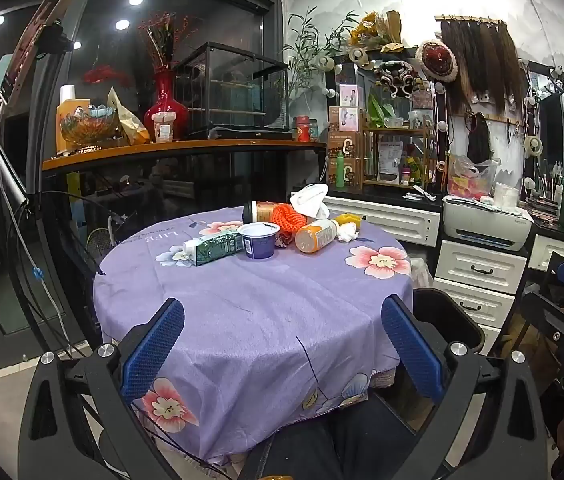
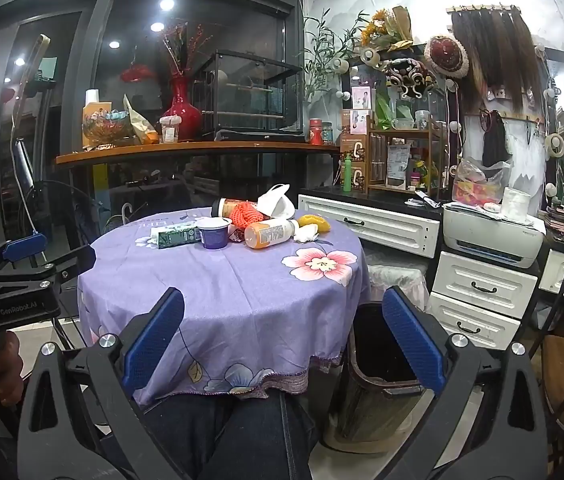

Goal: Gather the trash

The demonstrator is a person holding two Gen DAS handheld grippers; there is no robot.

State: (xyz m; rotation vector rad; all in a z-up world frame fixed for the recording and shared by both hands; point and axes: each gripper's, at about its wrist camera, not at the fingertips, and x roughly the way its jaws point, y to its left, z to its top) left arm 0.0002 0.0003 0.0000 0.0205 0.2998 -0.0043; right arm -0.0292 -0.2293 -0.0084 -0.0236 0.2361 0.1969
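While I hold my left gripper (image 1: 282,344) and right gripper (image 2: 282,340) level before the table (image 1: 250,320), both spread wide and empty, the trash lies at the far edge: carton (image 1: 214,246), purple cup (image 1: 259,240), orange bottle (image 1: 316,235).

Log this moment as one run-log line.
stage: pre-grasp | left gripper: open | right gripper: open | trash pile: untouched on table | bin: beside table

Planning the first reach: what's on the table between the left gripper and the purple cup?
Nothing: in the left wrist view only bare tablecloth separates the open left gripper from the purple cup.
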